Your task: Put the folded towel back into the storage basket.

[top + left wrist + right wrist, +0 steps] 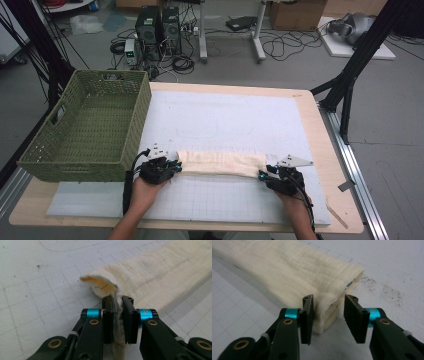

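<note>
In the left gripper view, the cloth's (160,272) far end runs off the upper right of the frame, and its pinched corner is hidden between the fingers (108,320). In the right gripper view, the cloth leaves the upper left of the frame. In the high view, the person's forearms are cut by the bottom edge, and the basket's (85,127) left rim hides the surface's (320,150) left edge.

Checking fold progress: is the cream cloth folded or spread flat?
Folded: the cream cloth lies as a narrow layered strip on the white mat; stacked layers show at its end.

No readable text, labels, brands, numbers or signs anywhere.
</note>
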A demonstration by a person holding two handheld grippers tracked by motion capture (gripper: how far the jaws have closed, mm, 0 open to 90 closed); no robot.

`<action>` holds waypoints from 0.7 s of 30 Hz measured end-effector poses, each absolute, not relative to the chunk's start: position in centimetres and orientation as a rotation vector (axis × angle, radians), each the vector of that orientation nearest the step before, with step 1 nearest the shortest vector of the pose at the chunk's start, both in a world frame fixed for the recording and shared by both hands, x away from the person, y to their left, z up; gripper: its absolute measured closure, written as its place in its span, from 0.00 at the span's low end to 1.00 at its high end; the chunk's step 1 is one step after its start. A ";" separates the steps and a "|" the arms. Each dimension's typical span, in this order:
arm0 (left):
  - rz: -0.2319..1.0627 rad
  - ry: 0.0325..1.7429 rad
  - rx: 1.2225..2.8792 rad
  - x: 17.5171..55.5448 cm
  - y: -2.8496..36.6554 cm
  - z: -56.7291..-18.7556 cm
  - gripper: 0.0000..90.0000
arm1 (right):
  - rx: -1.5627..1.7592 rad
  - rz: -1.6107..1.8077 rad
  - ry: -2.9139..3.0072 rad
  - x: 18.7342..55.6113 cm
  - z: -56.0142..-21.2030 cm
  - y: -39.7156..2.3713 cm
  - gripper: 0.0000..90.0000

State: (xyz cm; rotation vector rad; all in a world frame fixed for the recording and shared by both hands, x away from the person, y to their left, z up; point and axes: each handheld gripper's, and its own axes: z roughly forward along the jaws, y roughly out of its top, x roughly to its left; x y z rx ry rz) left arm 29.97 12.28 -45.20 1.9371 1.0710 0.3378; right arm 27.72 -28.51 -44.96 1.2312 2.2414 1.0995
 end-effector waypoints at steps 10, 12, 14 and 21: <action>0.345 1.061 1.940 29.9 12.2 -45.2 0.91 | 1.150 1.120 2.277 27.3 -45.0 -28.1 0.92; 0.340 1.062 1.935 29.9 12.3 -45.2 0.91 | 1.145 1.119 2.274 27.3 -44.9 -28.1 0.92; 0.328 1.063 1.926 29.9 12.4 -45.2 0.91 | 1.139 1.118 2.266 27.2 -44.8 -28.1 0.93; 0.317 1.045 1.865 29.8 12.9 -44.5 0.92 | 1.148 1.200 2.218 27.3 -44.0 -28.7 0.93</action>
